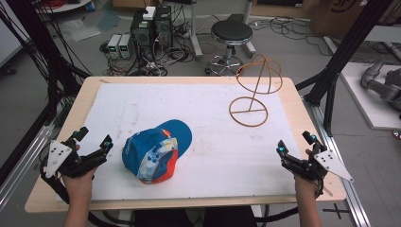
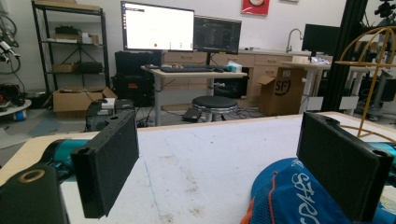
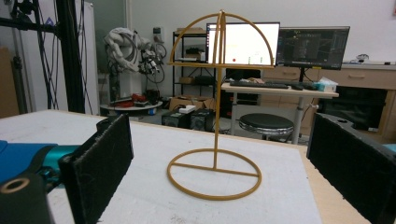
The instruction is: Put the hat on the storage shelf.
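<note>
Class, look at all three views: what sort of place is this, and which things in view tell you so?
Most likely a robotics lab or workshop. Clues: lit monitors on a desk, computer towers with tangled cables on the floor, and a grey robot arm beside the table.

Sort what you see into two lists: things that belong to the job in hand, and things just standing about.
Job in hand: blue cap; gold wire hat stand; left gripper and right gripper, both open.

Standing about: black stool; monitors; cardboard boxes.
</note>
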A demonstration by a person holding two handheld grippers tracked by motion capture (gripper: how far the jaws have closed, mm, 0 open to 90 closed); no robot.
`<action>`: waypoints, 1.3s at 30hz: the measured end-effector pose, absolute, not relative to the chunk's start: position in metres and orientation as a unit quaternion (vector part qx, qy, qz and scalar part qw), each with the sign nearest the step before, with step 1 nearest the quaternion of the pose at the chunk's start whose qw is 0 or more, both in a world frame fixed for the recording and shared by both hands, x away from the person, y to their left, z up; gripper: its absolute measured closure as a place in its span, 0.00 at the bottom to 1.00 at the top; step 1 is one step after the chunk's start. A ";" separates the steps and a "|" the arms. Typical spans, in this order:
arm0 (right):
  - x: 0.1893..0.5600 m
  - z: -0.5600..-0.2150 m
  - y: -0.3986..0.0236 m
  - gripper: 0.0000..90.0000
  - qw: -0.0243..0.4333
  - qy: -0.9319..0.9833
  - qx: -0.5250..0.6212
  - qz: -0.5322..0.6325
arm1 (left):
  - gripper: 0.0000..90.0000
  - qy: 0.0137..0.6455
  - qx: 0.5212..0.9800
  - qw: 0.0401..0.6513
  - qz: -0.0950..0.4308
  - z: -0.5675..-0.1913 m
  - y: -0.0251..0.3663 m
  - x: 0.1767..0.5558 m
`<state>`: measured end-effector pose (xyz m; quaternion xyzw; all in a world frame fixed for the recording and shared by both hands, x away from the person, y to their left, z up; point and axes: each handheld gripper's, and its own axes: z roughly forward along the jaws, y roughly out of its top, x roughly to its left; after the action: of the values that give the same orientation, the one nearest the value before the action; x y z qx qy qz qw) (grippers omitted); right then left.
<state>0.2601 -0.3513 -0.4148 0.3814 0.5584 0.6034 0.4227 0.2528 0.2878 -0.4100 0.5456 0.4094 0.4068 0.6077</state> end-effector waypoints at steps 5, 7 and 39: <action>0.261 -0.416 -0.352 0.08 0.419 0.559 0.384 0.604 | 0.15 0.409 0.547 0.609 0.404 -0.409 0.288 0.250; 0.262 -0.415 -0.352 0.08 0.417 0.557 0.385 0.606 | 0.15 0.407 0.545 0.611 0.404 -0.408 0.289 0.250; 0.264 -0.418 -0.352 0.08 0.414 0.558 0.389 0.605 | 0.15 0.314 0.666 0.586 0.337 -0.413 0.227 0.250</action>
<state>0.2640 -0.3522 -0.4175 0.3891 0.5580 0.6050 0.4138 0.2501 0.2271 -0.4125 0.6662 0.3144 0.3369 0.5864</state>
